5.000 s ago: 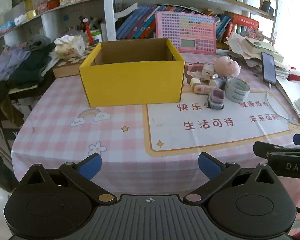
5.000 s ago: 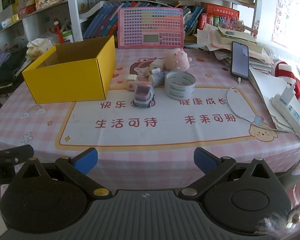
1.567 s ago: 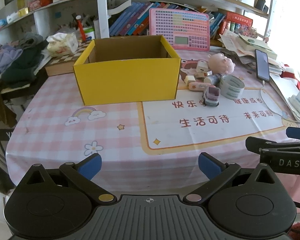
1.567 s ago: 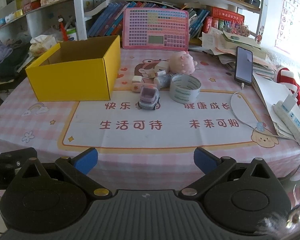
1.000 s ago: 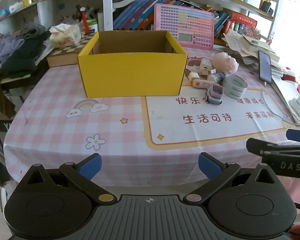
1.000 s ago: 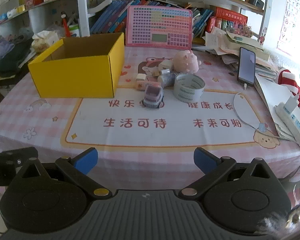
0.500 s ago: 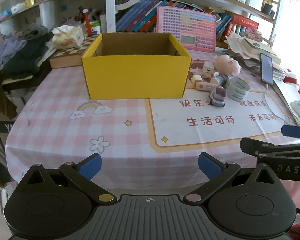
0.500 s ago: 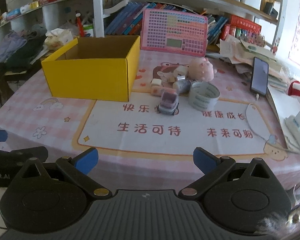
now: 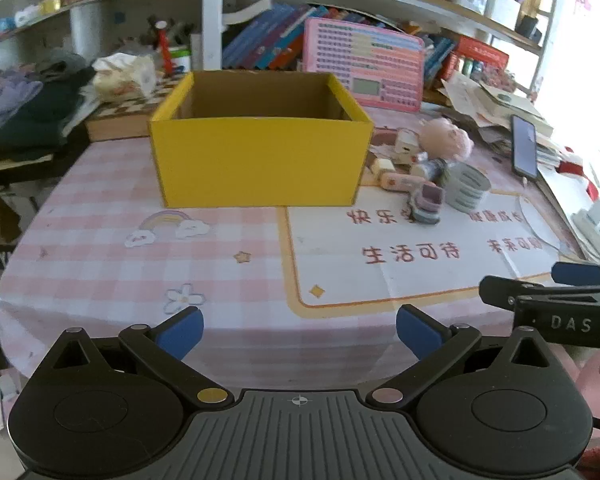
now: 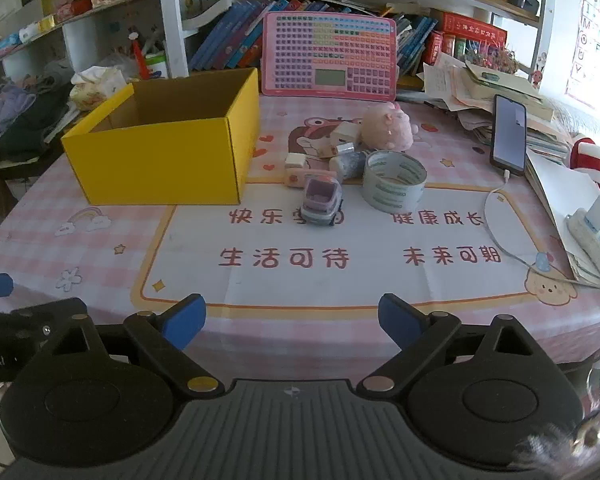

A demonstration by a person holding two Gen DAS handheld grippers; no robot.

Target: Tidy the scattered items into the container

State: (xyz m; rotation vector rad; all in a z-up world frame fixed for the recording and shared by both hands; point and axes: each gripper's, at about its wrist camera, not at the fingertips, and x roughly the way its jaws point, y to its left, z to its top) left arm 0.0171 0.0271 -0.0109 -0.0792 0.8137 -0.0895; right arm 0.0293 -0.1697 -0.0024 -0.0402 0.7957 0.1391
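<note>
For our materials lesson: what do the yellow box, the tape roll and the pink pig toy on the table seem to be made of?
Yellow box: cardboard, matte yellow outside, plain brown inside, with folded edges.
Tape roll: probably plastic packing tape, slightly glossy and translucent grey, wound in a ring.
Pink pig toy: looks like soft plush, fuzzy and rounded; possibly squishy foam.

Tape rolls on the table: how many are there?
1. The tape roll stands on the mat, right of the toy car and in front of the pink plush. Another could be hidden in the clutter or behind the yellow box.
</note>
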